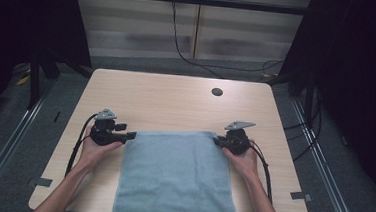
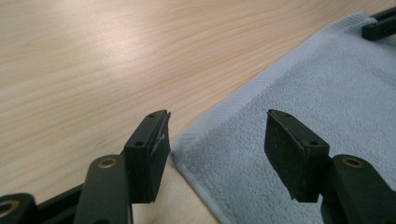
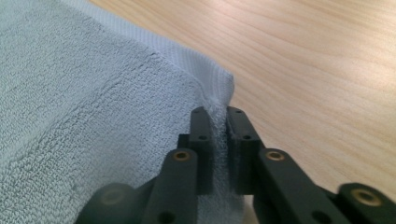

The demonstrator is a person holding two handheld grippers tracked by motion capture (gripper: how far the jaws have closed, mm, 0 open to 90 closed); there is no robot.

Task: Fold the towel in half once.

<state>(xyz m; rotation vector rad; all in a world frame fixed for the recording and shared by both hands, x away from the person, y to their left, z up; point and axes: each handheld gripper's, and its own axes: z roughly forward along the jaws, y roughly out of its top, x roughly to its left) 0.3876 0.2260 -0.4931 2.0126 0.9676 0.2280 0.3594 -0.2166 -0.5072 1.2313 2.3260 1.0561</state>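
The towel (image 1: 176,178) lay flat on the surface (image 1: 176,100) between my two tongs, its near end hanging over the edge. I had the right tongs (image 3: 218,122) clamped on its far corner, ready to lift. The left tongs (image 2: 217,140) stood open astride the opposite corner, not yet gripping.

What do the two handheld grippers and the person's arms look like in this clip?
Both the left gripper and the right gripper are black, each topped by a grey three-cornered plate and trailing a black cable along the forearm. The gripper views show flat black jaws on black links with brass-coloured rivets. The forearms are bare, with no sleeves, gloves or watch showing.
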